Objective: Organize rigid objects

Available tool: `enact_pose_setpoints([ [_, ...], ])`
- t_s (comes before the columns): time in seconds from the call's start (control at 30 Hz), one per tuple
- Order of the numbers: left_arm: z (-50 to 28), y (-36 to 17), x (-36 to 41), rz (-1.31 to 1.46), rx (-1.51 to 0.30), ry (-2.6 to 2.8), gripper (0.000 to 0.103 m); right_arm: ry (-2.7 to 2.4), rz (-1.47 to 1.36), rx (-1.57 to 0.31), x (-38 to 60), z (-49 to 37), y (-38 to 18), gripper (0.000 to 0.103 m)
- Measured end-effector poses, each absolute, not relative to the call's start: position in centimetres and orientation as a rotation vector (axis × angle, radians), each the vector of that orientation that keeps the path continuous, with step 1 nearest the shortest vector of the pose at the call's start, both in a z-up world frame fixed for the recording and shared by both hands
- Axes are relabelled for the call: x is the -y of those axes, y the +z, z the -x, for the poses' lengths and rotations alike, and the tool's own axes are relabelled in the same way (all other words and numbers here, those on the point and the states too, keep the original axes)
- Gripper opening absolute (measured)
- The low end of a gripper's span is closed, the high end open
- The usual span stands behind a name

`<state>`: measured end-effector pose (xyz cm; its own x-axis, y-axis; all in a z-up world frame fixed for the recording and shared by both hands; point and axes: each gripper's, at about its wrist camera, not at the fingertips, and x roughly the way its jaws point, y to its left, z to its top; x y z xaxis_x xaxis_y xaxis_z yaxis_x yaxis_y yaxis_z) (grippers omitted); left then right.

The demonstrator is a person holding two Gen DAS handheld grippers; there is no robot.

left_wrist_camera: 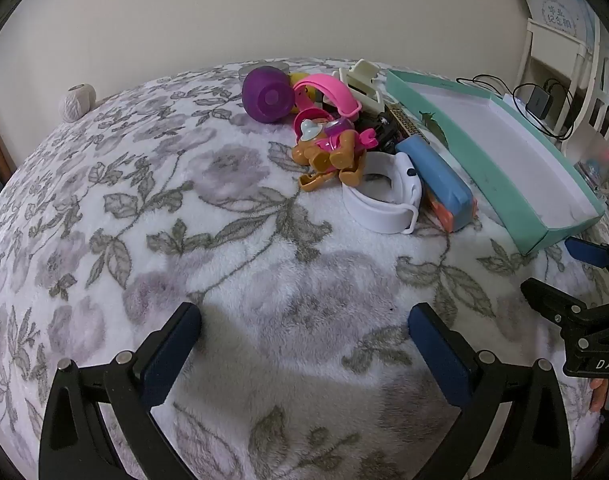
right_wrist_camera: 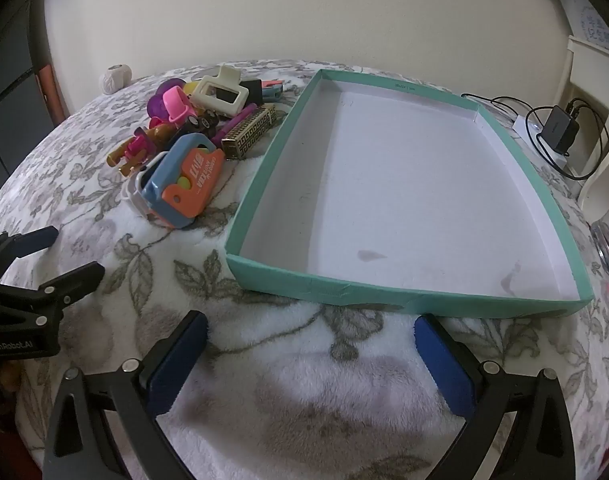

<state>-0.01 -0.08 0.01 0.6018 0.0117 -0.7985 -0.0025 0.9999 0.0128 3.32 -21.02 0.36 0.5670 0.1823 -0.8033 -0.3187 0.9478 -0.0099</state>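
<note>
Teal box (right_wrist_camera: pixel 404 298) lies on a fleecy floral blanket (left_wrist_camera: pixel 224 220), white inside, nothing in it (a couple of faint grey smudges on its floor near the front wall). All places below are given from this box.

Just off its left wall sits the heap of small items, none inside the box:
- blue-and-orange plastic case (right_wrist_camera: pixel 184 178), nearest the box's front-left corner, leaning on a white band (left_wrist_camera: pixel 380 208)
- brown-and-pink toy figure (left_wrist_camera: pixel 328 152), left of the case, lying on its side
- gold patterned bar (right_wrist_camera: pixel 250 132), close against the left wall, about halfway along it
- cream hair claw (right_wrist_camera: pixel 222 94) on top of the heap, toward the box's far-left corner
- pink band (left_wrist_camera: pixel 328 92) and purple cup (left_wrist_camera: pixel 266 96), farthest from the box, cup tipped over with its base facing the camera

A white yarn ball (left_wrist_camera: pixel 78 100) rests well left of the box, at the blanket's far edge. A black charger with cables (right_wrist_camera: pixel 560 128) lies beyond the box's far-right corner.

Left gripper (left_wrist_camera: pixel 304 328): fingers spread wide, nothing between them, hovering over bare blanket in front of the heap.
Right gripper (right_wrist_camera: pixel 310 338): fingers likewise spread wide and holding nothing, just short of the box's front wall, tilted downward.
</note>
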Motion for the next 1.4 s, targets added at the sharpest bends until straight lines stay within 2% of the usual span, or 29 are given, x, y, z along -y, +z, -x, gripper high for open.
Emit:
enact_pose_setpoints([
  [1.4,-0.01,0.0,0.04,0.0,-0.928,0.003,0.103,0.297,0.158,-0.923,21.02,-3.34,0.32,0.103],
])
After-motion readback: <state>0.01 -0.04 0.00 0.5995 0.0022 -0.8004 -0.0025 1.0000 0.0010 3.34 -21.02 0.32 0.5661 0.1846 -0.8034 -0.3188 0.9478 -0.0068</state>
